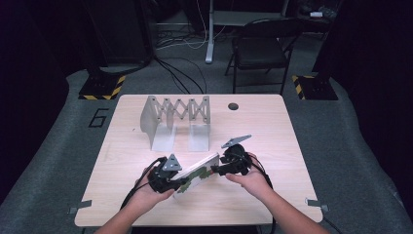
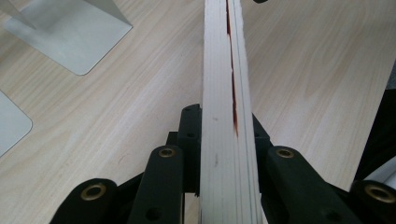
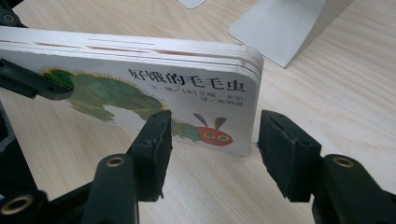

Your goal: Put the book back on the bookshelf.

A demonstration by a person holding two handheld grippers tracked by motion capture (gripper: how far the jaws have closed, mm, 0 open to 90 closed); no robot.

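1. the left gripper sits near the tabletop's front edge, a little left of centre. its jaws are closed on the book, one pad on each cover, as the left gripper view shows along the page edges.
2. the book stands on its long edge, front of centre. its long axis runs from front-left to back-right, rising a little toward the right end. the cover with the caterpillar faces the front edge.
3. the right gripper is at the book's right end with its jaws spread wide. they look to be just short of that end, not gripping it.
4. risk, as i judge it: only one end is clamped, so the book could pivot in the left jaws and sag or flop flat. if the right jaws close off-centre, one pad may push the corner and twist the book loose.
5. the rack stands toward the back edge, well apart. a tilted book could catch on its plates.
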